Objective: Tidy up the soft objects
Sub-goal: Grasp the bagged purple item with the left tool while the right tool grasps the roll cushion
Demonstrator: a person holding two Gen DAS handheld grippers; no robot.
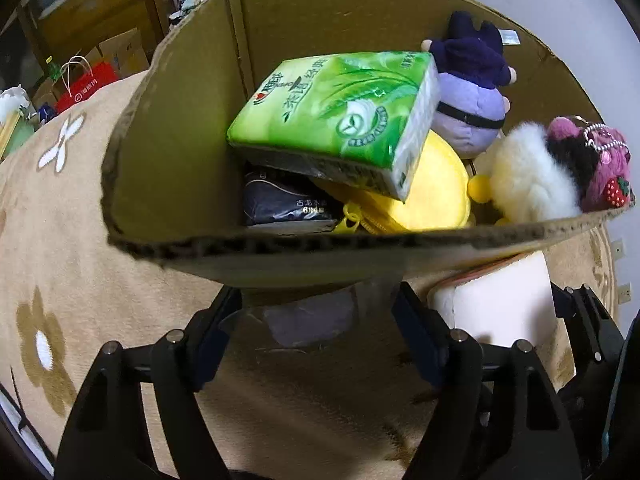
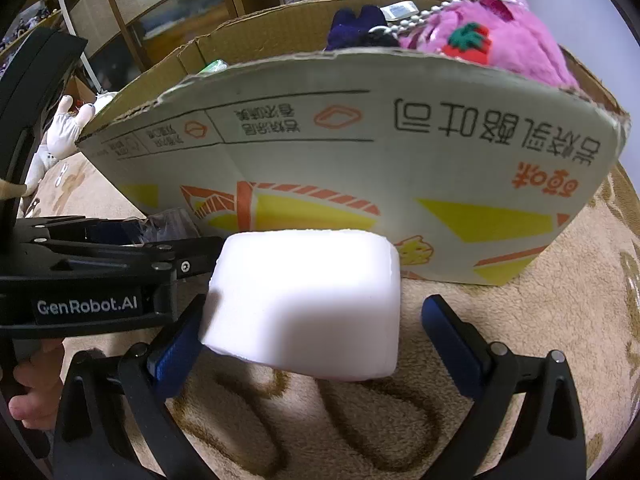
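Observation:
An open cardboard box [image 1: 176, 140] stands on a beige blanket. It holds a green tissue pack [image 1: 340, 120], a purple plush [image 1: 472, 108], a yellow pouch [image 1: 432, 192], a white fluffy toy [image 1: 528, 172] and a pink strawberry plush [image 2: 516, 40]. My left gripper [image 1: 318, 308] points down in front of the box wall. A clear plastic packet [image 1: 308, 320] spans the gap between its pads. A white foam block [image 2: 308, 304] lies before the box. My right gripper [image 2: 316, 312] is open around it, the left pad at its edge, the right pad apart.
The flower-patterned blanket [image 1: 60, 240] covers the surface around the box. A white plush toy [image 2: 60, 136] lies at the far left, and a hand [image 2: 32, 392] holds the left gripper's handle. Wooden shelves and cartons [image 1: 120, 52] stand behind.

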